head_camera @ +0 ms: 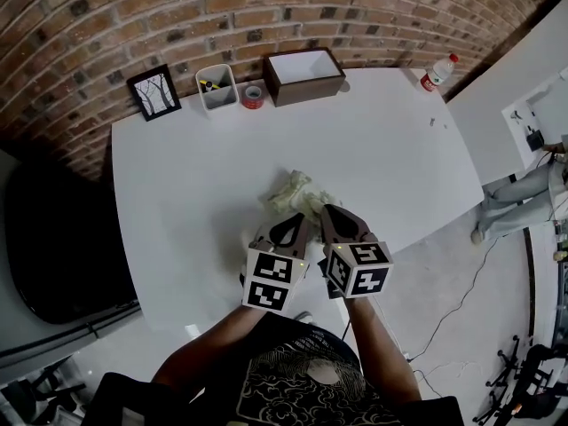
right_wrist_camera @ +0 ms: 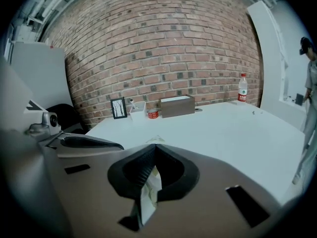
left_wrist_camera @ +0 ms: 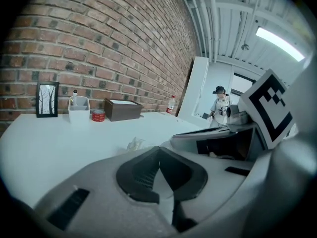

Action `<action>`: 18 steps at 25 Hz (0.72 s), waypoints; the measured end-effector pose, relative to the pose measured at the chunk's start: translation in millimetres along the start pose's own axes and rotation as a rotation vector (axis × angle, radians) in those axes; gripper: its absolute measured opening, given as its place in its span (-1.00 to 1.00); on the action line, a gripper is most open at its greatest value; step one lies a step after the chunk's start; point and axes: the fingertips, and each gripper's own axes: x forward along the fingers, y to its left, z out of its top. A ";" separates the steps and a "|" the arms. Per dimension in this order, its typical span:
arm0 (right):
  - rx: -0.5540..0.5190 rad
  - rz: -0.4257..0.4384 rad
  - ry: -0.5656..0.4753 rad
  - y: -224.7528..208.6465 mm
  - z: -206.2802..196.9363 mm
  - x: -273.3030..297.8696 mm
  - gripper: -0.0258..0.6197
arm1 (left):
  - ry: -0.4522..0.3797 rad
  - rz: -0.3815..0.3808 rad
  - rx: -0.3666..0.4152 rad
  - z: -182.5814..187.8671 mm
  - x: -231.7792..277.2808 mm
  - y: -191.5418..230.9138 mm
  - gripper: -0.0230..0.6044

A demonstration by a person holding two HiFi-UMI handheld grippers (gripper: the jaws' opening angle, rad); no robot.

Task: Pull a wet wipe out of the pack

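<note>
A crumpled pale wipe pack (head_camera: 293,191) lies on the white table (head_camera: 390,158) near its front edge, just beyond both grippers. My right gripper (head_camera: 325,209) (right_wrist_camera: 155,147) is shut on a whitish, yellow-tinted sheet (right_wrist_camera: 150,192) that hangs down between its fingers; I cannot tell if it is a wipe or the pack's film. My left gripper (head_camera: 299,218) (left_wrist_camera: 158,148) sits close beside it, tips together. A pale strip shows in the slit behind its tips, and I cannot tell whether that is material or table. A crumpled bit (left_wrist_camera: 133,144) peeks over the left jaws.
Along the brick wall stand a framed picture (head_camera: 154,92), a white pen holder (head_camera: 217,87), a red tape roll (head_camera: 253,96) and a brown box (head_camera: 303,76). A bottle (head_camera: 438,72) is at the far right corner. A person (head_camera: 524,193) stands off to the right. A black chair (head_camera: 53,238) is on the left.
</note>
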 end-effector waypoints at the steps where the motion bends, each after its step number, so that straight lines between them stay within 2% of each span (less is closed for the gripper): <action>1: 0.002 0.006 -0.006 0.0 0.3 -1.0 -0.87 | -0.003 0.008 0.000 0.6 -1.2 -0.2 -0.89; 18: 0.006 0.108 -0.124 5.1 22.4 -31.8 -0.87 | -0.035 0.119 0.022 8.7 -25.9 -21.2 -0.89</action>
